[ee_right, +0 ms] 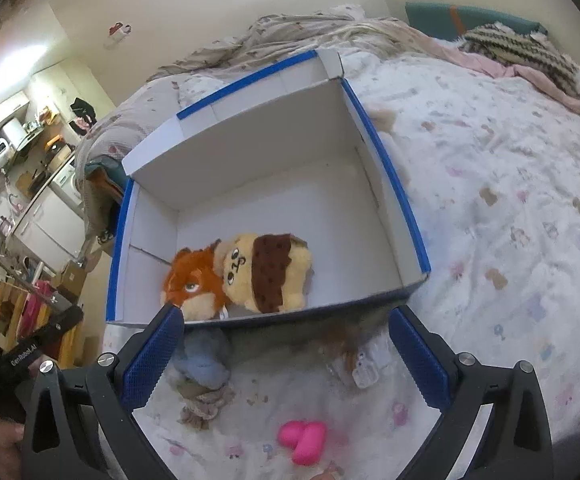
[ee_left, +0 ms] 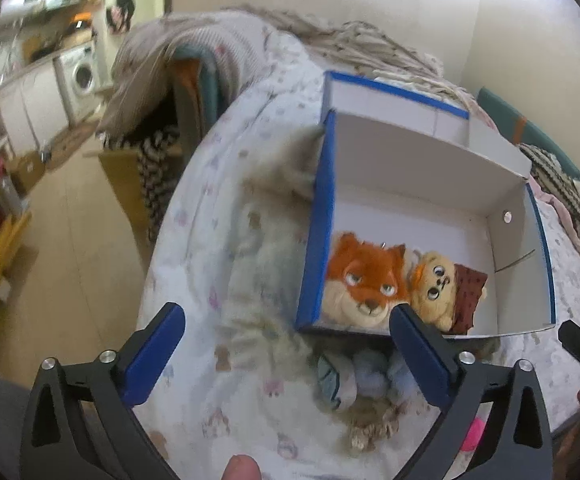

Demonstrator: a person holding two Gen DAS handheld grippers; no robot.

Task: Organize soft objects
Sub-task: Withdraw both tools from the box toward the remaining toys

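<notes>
A blue-edged white cardboard box point(ee_left: 326, 216) point(ee_right: 394, 176) sits open on the bed. Inside lie an orange fox plush point(ee_left: 364, 278) point(ee_right: 193, 284) and a tan plush with a brown patch point(ee_left: 446, 288) point(ee_right: 269, 272). In front of the box lie a blue plush point(ee_left: 366, 380) point(ee_right: 205, 360), a beige knotted rope toy point(ee_left: 374, 420) point(ee_right: 203, 402), a pink soft toy point(ee_right: 304, 440) point(ee_left: 472, 434) and a brown furry toy with a white tag point(ee_right: 350, 344). My left gripper point(ee_left: 285, 334) is open and empty above the bed. My right gripper point(ee_right: 285, 338) is open and empty above these toys.
The bed has a white printed sheet point(ee_right: 510, 200). Crumpled blankets point(ee_left: 209, 40) and a striped throw point(ee_right: 522, 52) lie at the far edge. The bed's left edge drops to the floor point(ee_left: 77, 240). A kitchen with a washing machine point(ee_left: 83, 74) is beyond.
</notes>
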